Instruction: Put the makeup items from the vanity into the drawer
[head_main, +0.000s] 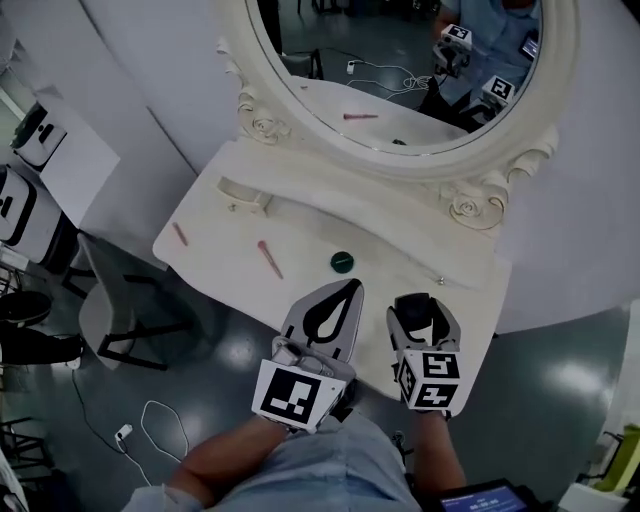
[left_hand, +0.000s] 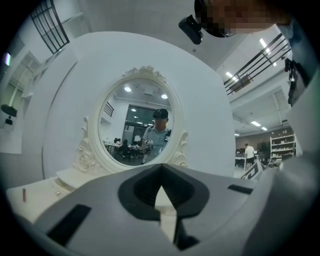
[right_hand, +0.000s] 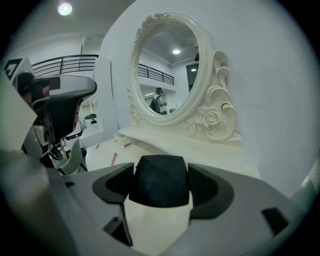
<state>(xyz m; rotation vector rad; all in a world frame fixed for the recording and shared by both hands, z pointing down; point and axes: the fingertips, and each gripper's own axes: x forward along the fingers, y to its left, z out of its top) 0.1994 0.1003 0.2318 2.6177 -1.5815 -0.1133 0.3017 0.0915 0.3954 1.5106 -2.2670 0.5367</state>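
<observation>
Ofc/lab hall, shelving (left_hand: 284, 145), railing (right_hand: 65, 64) (strip lights (left_hand: 231, 76))

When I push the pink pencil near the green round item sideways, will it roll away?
Probably yes: the pink pencil looks thin and rod-like, lying flat on the smooth vanity top. It likely is light and stiff.

We hold both grippers over the near edge of the white vanity (head_main: 215, 250). Our left gripper (head_main: 349, 288) has its jaws meeting at the tips. Our right gripper (head_main: 419, 310) clasps a dark object (head_main: 416, 300). On the top lie a pink stick (head_main: 270, 259), a shorter pink stick (head_main: 179, 234) near the left edge, and a dark green round piece (head_main: 342, 262), all below the oval mirror (head_main: 400, 90).
</observation>
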